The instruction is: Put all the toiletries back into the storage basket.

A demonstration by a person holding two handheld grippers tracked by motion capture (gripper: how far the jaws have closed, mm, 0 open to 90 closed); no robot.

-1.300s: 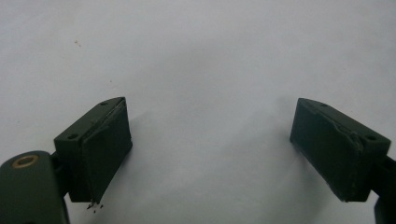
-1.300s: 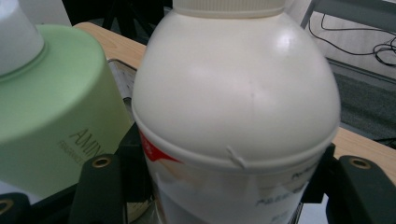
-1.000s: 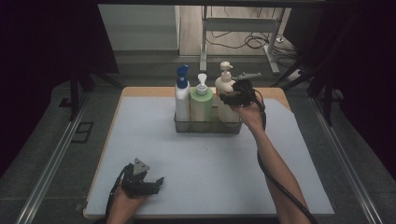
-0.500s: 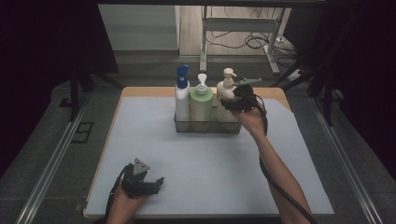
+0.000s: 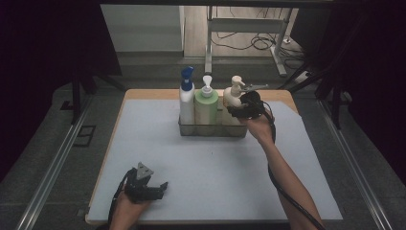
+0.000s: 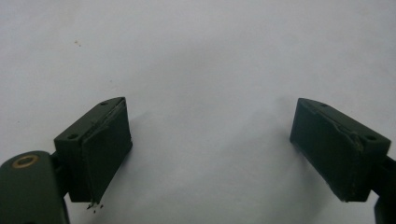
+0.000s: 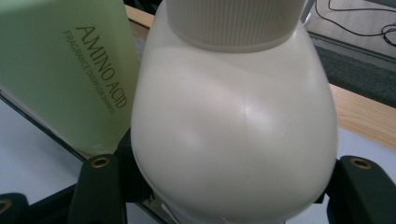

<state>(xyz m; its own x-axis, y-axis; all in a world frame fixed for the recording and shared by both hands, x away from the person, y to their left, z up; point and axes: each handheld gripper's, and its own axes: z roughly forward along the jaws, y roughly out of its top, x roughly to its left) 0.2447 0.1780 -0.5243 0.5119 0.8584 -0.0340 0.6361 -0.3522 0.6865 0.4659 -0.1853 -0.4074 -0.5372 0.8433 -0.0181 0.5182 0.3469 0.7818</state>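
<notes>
A cream pump bottle [image 5: 233,97] stands at the right end of a clear rectangular basket [image 5: 213,131] at the back of the table. My right gripper [image 5: 238,110] comes at it from the right and is shut on its rounded body [image 7: 233,130], one jaw on each side. Beside it in the basket are a green pump bottle [image 5: 206,108] with "Amino Acid" printed on it [image 7: 70,70] and a white bottle with a blue pump [image 5: 186,100]. My left gripper [image 5: 160,188] rests near the front left of the white mat, open, with bare mat between its pads [image 6: 105,149].
The white mat [image 5: 215,163] covers most of the wooden table [image 5: 282,95]. Metal rails run along both sides of the table, and a dark floor with cables and a stand lies behind it.
The right gripper has lowered the cream bottle, which stood higher than its neighbours, down into the basket. The left gripper has stayed in place.
</notes>
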